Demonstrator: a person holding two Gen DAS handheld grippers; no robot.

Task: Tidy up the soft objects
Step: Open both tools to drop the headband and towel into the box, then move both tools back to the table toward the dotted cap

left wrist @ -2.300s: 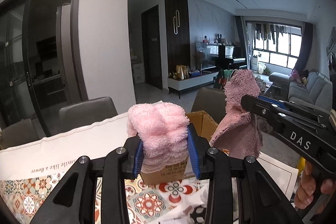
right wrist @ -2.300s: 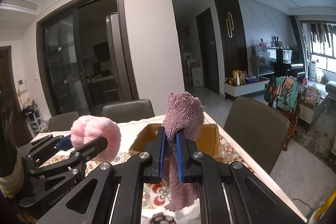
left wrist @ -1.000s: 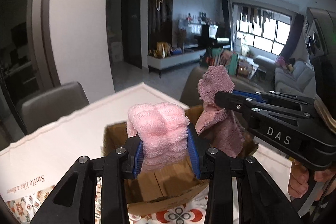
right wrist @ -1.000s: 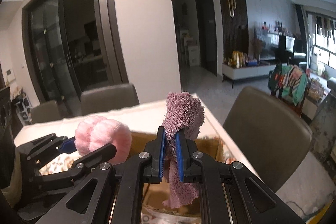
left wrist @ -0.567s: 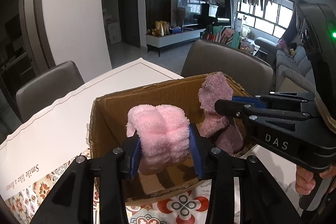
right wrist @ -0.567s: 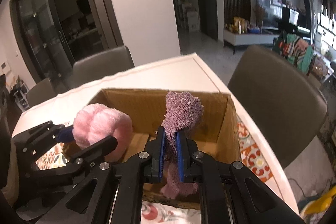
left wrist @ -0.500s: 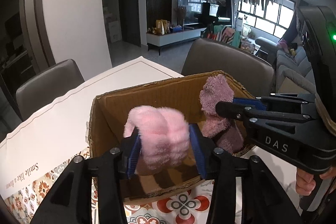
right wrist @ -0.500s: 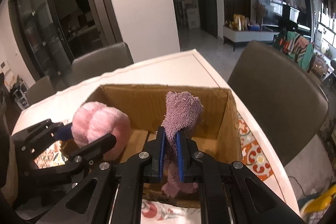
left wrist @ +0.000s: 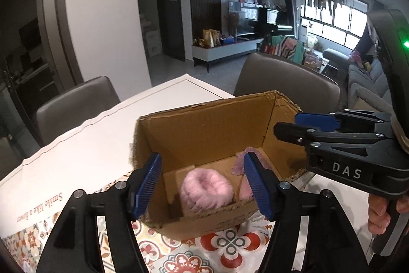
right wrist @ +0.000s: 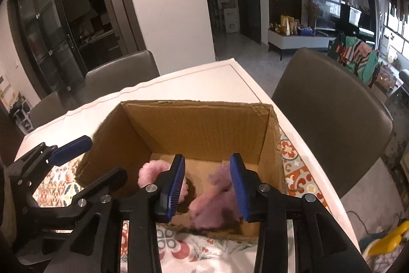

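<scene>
An open cardboard box [left wrist: 204, 124] [right wrist: 194, 124] stands on the table. A rolled light pink fluffy cloth [left wrist: 205, 189] [right wrist: 153, 172] lies on its floor at the left. A mauve fluffy cloth [right wrist: 217, 198] [left wrist: 241, 163] lies beside it at the right. My left gripper [left wrist: 202, 186] hovers over the box's near wall, its jaws opening, and the pink cloth has dropped free below them. My right gripper [right wrist: 208, 187] hangs over the box too, jaws opening, the mauve cloth loose beneath them. The right gripper also shows from the side [left wrist: 301, 124].
A patterned tablecloth [left wrist: 225, 250] covers the table's near part, with a white cloth [left wrist: 84, 145] beyond. Grey chairs [right wrist: 329, 114] [left wrist: 74, 106] stand round the table. A hand [left wrist: 383, 211] holds the right gripper's handle. A living room lies behind.
Both grippers tilted down over the box and opened. The pink cloth left the left jaws and the mauve cloth left the right jaws; both now lie inside the box.
</scene>
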